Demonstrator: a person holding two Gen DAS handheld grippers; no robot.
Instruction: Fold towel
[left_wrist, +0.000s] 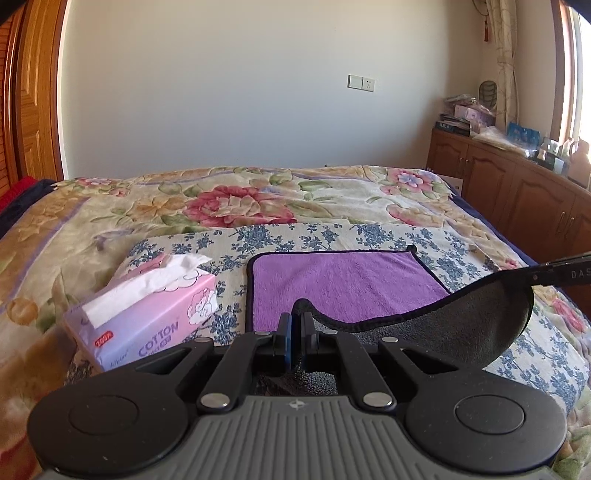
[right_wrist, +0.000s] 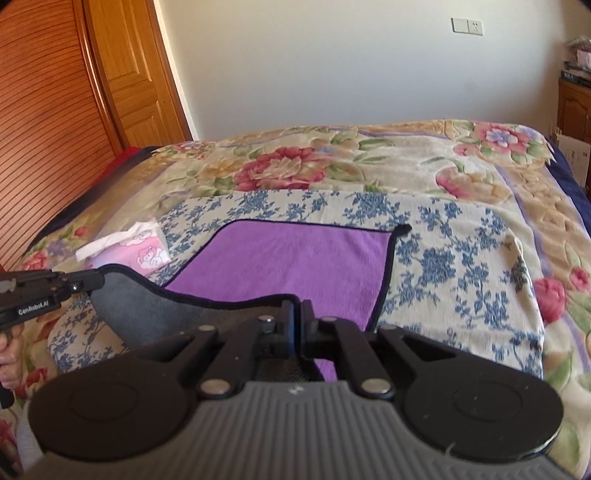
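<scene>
Both grippers, left (left_wrist: 295, 325) and right (right_wrist: 297, 314), clamped the towel's (left_wrist: 347, 280) lifted near corners; tissue box (left_wrist: 147, 314) sat just left, bedspread (left_wrist: 229, 203) beyond.

Bedroom: bed (left_wrist: 258, 199) under a floral blanket, blue-flowered cloth (right_wrist: 454, 258) laid on top. Plain cream wall (left_wrist: 240, 92) with a switch-and-socket plate (left_wrist: 361, 82). Wooden door (right_wrist: 129, 70) left, wooden cabinets (left_wrist: 517, 192) right, cluttered top. Daylight from right-hand window (left_wrist: 583, 74), curtain (left_wrist: 506, 55) beside it.

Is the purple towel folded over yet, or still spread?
Partly lifted, not folded: the towel lies mostly flat, its near edge raised, grey underside showing, pinched by the left tool and right tool.
</scene>
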